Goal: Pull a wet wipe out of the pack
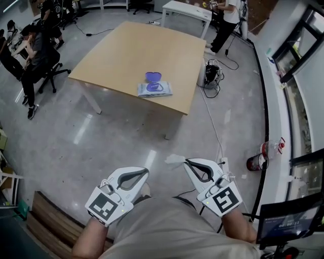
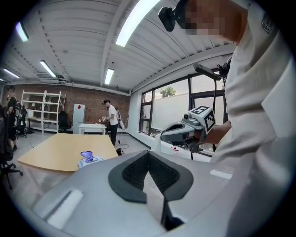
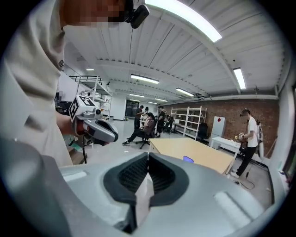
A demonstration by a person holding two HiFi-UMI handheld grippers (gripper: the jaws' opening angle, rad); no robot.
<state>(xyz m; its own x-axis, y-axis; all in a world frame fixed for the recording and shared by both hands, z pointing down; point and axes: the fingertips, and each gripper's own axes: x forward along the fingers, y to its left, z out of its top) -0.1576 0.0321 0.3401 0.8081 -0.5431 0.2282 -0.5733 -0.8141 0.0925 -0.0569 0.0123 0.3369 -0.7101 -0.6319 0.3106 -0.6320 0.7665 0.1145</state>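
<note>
Grey, glossy floor (image 1: 116, 136) fills a big open workroom, with strip lights overhead, a brick wall (image 2: 92, 104) and open shelving (image 2: 44, 109) at the far end, and tall windows along one side. Out in the middle stands a pale wooden desk (image 1: 126, 50), and beyond it a white table (image 1: 186, 10) with a person standing (image 1: 225, 20) next to it. Off to the left another person (image 1: 35, 50) sits in an office chair. Cables (image 1: 212, 76) trail across the floor by the desk's corner, and a red canister (image 1: 260, 159) lies near the window wall.

On to the pack (image 1: 154, 89): flat, pale blue and white, lying alone near the desk's front edge. Its purple lid (image 1: 153, 76) is flipped up and open.

And here is the wet wipe (image 1: 173, 160), a small white crumpled tuft, well away from the pack. It sticks out from the tip of the right gripper (image 1: 188, 163), whose fingers (image 3: 164, 178) are pressed together on it. The left gripper (image 1: 146, 171) sits just beside it, with its fingers (image 2: 134, 173) pressed together too and nothing showing beyond their tips. Both grippers are held low and close to the person's body, above bare floor, well apart from the desk and the pack. From the left gripper's own camera, the pack shows small and far off on the desk.
</note>
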